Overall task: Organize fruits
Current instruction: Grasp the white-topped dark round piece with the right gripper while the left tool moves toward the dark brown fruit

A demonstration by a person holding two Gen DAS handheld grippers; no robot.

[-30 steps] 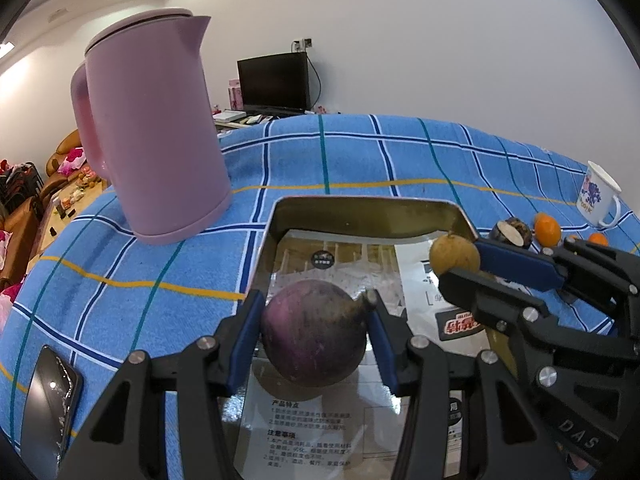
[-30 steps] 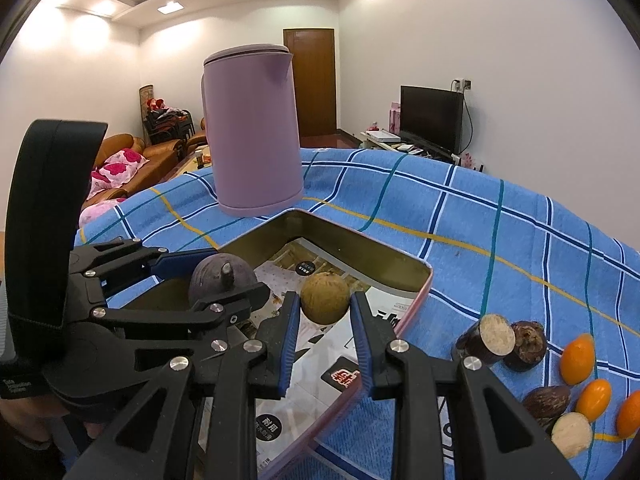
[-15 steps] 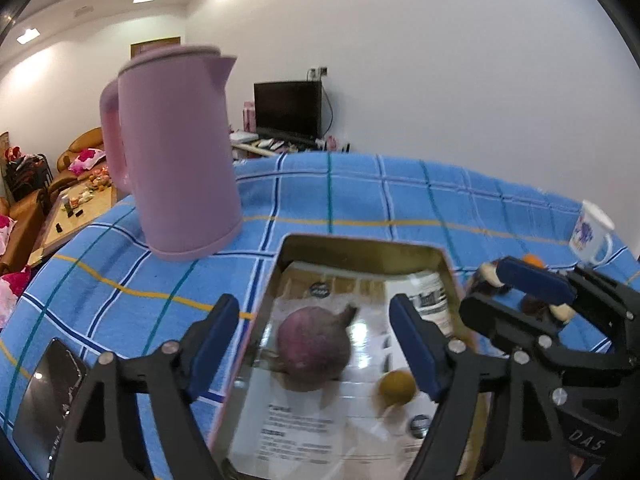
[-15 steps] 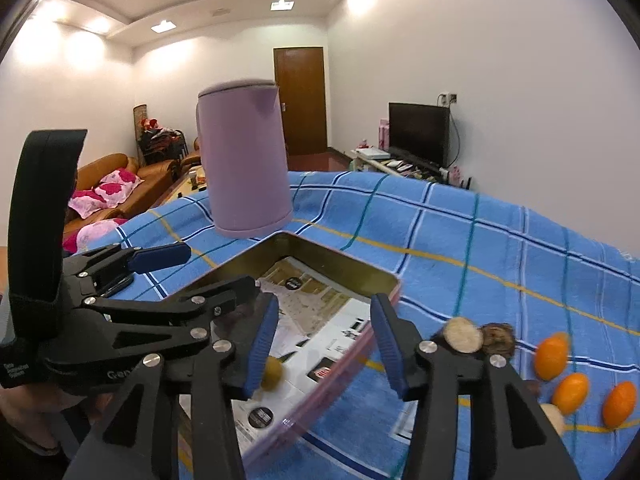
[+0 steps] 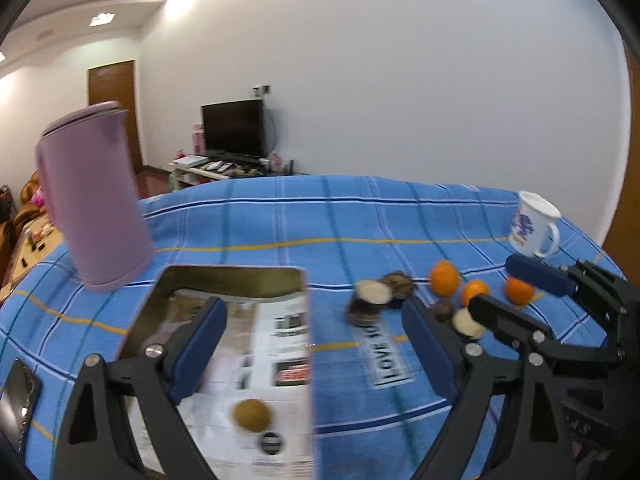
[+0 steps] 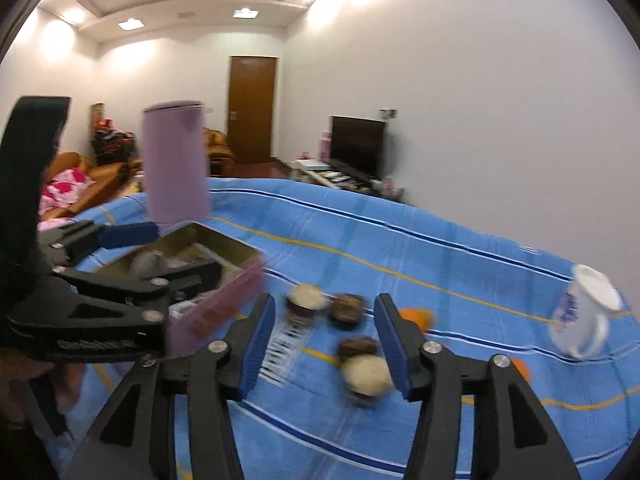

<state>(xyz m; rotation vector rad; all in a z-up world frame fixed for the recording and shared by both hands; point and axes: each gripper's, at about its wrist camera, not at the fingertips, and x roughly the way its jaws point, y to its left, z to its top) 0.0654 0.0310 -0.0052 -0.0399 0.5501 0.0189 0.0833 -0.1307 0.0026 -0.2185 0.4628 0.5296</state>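
Left wrist view: left tongs gaping wide, nothing between the pads. Round brown fruit sitting in the tin tray, lower centre, on printed paper lining. Pink kettle standing at left, just behind tray's far corner. Right of centre, cut brown fruit pieces w/ pale faces lying beside three small oranges on the blue plaid cloth covering the desk. White mug upper right. Right tongs reaching in from right edge, partly covering one orange and a cut piece. Phone at lower left edge.

Right wrist view: right tongs spread wide, empty, hanging over the cut pieces; blurry. Left tongs at left, crossing in front of tray; purple-grey fruit sitting inside tray. Kettle behind. Mug tilted-looking at right. Room: TV, door, sofa, white walls.
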